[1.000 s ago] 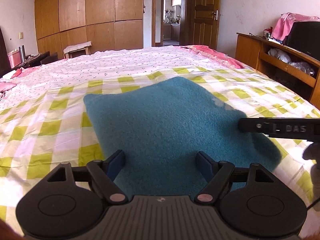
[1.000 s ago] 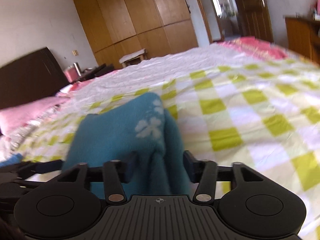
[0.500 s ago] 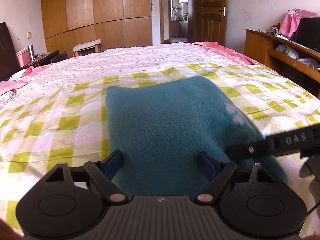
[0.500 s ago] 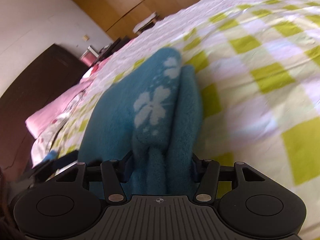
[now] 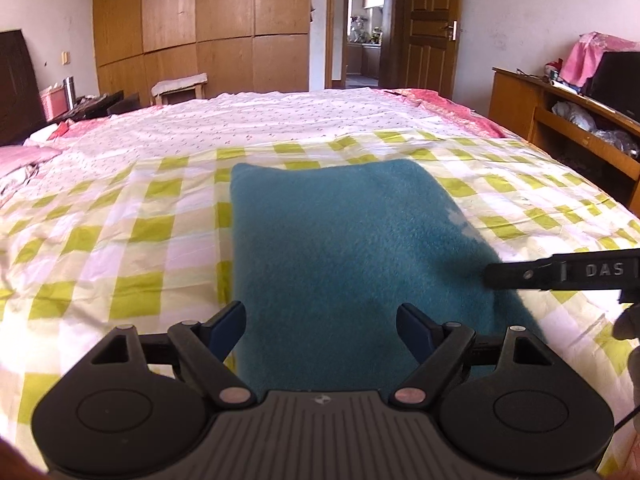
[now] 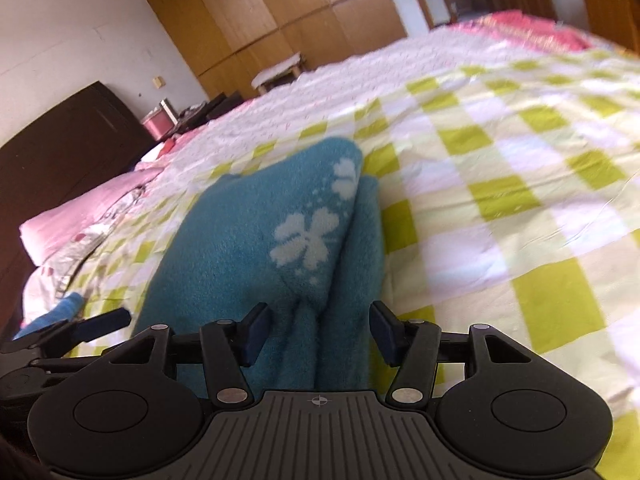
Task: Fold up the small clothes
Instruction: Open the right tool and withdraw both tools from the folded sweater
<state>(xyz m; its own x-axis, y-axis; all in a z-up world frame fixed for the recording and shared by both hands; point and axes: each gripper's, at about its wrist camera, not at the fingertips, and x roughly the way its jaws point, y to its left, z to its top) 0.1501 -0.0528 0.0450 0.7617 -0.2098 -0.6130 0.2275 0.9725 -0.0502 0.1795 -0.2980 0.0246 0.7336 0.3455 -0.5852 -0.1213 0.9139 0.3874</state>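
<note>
A teal fleece garment (image 5: 352, 248) with white clover prints lies folded flat on the yellow-checked bedsheet (image 5: 120, 240). My left gripper (image 5: 322, 330) is open, its fingers spread over the garment's near edge. My right gripper (image 6: 318, 334) is open, with the garment's folded right edge (image 6: 304, 248) bunched between its fingers but not clamped. A right gripper finger (image 5: 560, 272) reaches in from the right side in the left wrist view. The left gripper's tip (image 6: 100, 322) shows at the left in the right wrist view.
The bed carries a white floral sheet (image 5: 260, 120) further back and pink pillows (image 6: 80, 216) at the left. A wooden shelf unit (image 5: 560, 120) stands to the right of the bed. Wardrobes (image 5: 200, 32) and an open door (image 5: 364, 20) are behind.
The left wrist view has swung so the garment sits more square and centred. The right gripper's view tilted and its fingers have spread a little wider around the folded edge.
</note>
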